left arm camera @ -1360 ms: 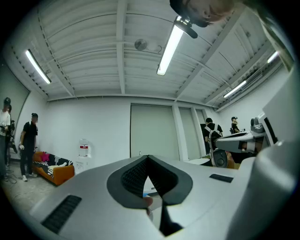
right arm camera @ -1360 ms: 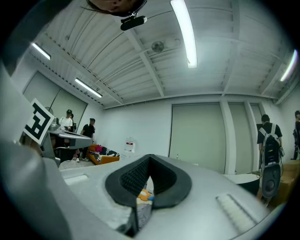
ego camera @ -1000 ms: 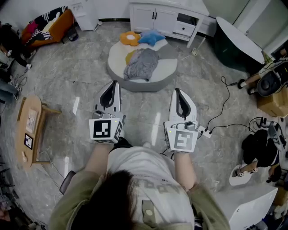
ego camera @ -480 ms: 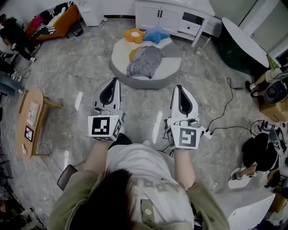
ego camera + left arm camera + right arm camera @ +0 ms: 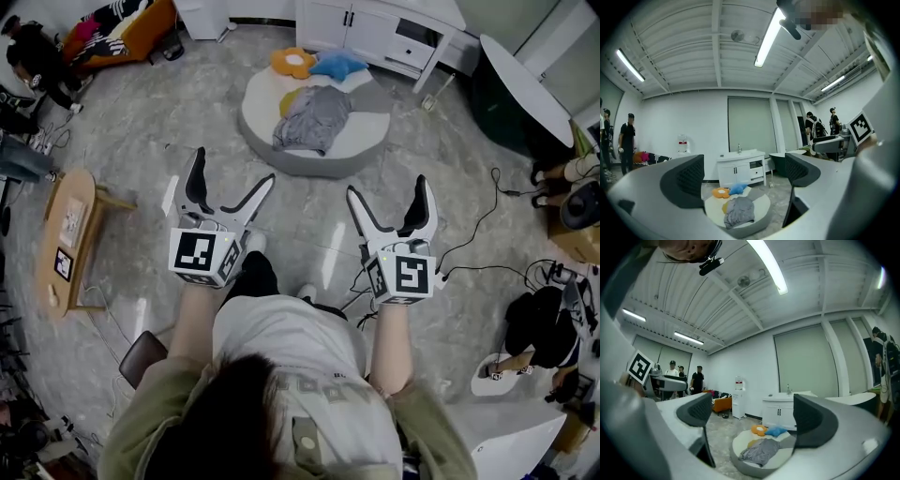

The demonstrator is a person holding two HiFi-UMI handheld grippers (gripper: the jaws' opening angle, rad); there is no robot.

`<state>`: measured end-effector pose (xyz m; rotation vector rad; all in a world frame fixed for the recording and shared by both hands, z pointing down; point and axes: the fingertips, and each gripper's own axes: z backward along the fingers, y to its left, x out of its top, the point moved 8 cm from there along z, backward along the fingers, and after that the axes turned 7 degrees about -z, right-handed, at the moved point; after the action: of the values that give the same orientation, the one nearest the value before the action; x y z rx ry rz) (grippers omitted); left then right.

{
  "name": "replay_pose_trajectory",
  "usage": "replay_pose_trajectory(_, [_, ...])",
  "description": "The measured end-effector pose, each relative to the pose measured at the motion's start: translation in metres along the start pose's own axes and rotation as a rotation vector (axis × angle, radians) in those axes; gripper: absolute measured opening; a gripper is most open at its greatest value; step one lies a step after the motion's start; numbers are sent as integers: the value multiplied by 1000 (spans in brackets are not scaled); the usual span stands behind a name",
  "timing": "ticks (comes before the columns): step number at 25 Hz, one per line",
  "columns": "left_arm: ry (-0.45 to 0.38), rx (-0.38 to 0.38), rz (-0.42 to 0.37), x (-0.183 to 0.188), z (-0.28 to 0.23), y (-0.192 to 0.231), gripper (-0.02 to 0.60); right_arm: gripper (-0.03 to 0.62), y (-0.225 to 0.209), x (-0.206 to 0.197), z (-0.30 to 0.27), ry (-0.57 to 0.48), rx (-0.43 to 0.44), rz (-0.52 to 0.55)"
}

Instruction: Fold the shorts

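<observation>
Head view looks down on two grippers held level over the grey floor [image 5: 169,112]. The left gripper [image 5: 233,169] and the right gripper [image 5: 389,186] both have their jaws spread wide with nothing between them, and both pairs have just been opening. One pair of grey shorts [image 5: 314,119] lies crumpled on one round floor cushion [image 5: 367,142], ahead of both grippers and well apart from them. Two small pillows sit at the cushion's far edge: an orange flower pillow [image 5: 293,62] and a blue star pillow [image 5: 339,64]. Only this view shows the low wooden table [image 5: 66,234] at the left and the black cables [image 5: 478,220] trailing at the right.

Left gripper view frames the shorts between its released pads and adds the ceiling with its light tubes [image 5: 768,37]. It also shows four standing people, two at the left [image 5: 627,140] and two at the right [image 5: 813,129].

Right gripper view counts three people [image 5: 697,378] at its left. It shows one water dispenser [image 5: 738,401] beside one white cabinet [image 5: 780,414].
</observation>
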<state>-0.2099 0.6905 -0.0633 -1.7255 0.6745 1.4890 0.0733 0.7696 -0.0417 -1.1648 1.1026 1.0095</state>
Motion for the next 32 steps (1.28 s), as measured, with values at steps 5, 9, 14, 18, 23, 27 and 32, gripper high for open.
replay_pose_trajectory(5, [16,12,18,-14,-18,24,511,535,-7,-7,-21,18,-10,1])
replay_pose_trajectory(9, [40,20,22,-31,-37,57,511,535,-3,-16,-52,38,-26,8])
replay_pose_trajectory(14, [52,12,73,-53,-73,116,511,535,7,-25,-108,35,-76,8])
replay_pose_trajectory(18, [64,-15,90,-66,-107,167,511,535,19,-31,-157,37,-125,0])
replay_pose_trajectory(23, [61,-64,96,-75,-157,237,511,535,40,-33,-224,28,-184,5])
replay_pose_trajectory(27, [75,-108,94,-82,-189,278,511,535,52,-36,-261,49,-229,23])
replay_pose_trajectory(32, [108,-132,106,-103,-217,310,511,535,50,-47,-289,84,-282,28])
